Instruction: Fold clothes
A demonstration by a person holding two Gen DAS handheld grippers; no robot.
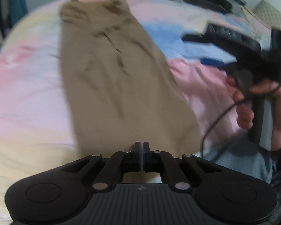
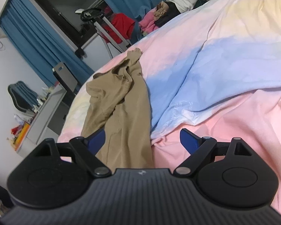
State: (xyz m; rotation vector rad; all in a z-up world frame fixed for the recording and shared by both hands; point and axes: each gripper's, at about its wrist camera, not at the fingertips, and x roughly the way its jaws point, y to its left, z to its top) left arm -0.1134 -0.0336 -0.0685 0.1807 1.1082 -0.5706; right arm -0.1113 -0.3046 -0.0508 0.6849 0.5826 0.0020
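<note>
The tan trousers (image 1: pixel 110 78) lie stretched along the pastel bed (image 1: pixel 24 97). The left gripper (image 1: pixel 141 146) is pinched on their near hem. The right gripper (image 2: pixel 142 140), jaws wide and holding nothing, hangs over the cloth.

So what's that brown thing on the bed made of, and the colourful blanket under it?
The tan garment looks like thin, soft, matte woven cloth, maybe cotton: it crumples and creases easily. The pastel bedsheet also looks like smooth matte cotton-like fabric, lying in gentle folds. The exact fibre can't be told.

Your bed (image 2: pixel 224 43) wears a pink, blue and yellow cover; the tan trousers (image 2: pixel 121 101) lie lengthwise on it.
</note>
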